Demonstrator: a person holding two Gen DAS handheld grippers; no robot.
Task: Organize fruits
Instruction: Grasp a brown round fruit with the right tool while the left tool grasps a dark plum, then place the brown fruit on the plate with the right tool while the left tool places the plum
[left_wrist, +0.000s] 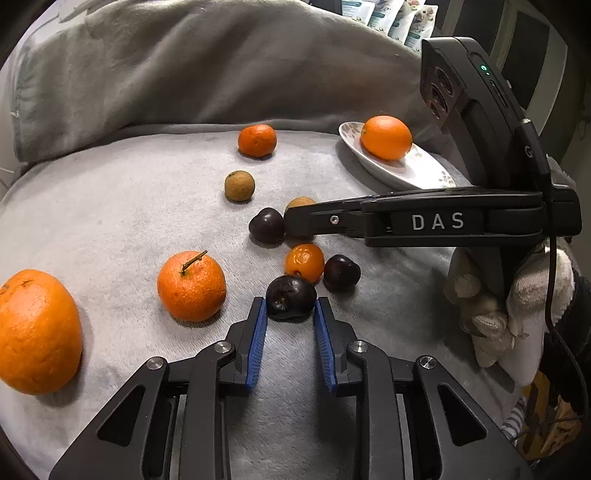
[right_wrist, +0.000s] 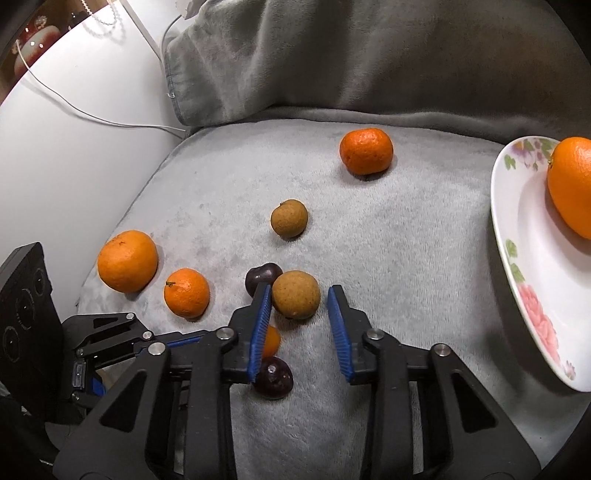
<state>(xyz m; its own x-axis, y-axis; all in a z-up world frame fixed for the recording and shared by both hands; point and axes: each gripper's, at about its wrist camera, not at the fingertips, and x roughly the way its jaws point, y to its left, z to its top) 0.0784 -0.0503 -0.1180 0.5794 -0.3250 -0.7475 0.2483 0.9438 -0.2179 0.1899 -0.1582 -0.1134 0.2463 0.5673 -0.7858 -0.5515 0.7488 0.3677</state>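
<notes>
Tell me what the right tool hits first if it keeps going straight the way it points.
Most likely the brown round fruit: it sits between the right tool's open fingertips, against the left pad and clear of the other. Depth is uncertain.

Your round orange (left_wrist: 386, 137) sits on the oval floral plate (left_wrist: 399, 171) right of fruit scattered on the grey plush blanket (left_wrist: 129, 206).

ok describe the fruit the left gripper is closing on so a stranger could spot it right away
Start at the floral plate with one big orange on the grey blanket. Come toward the camera to the cluster of small fruit in the middle. The plum sits nearest, between the blue pads of the left gripper; it is the largest of the three dark fruits, showing a dented stem pit.
</notes>
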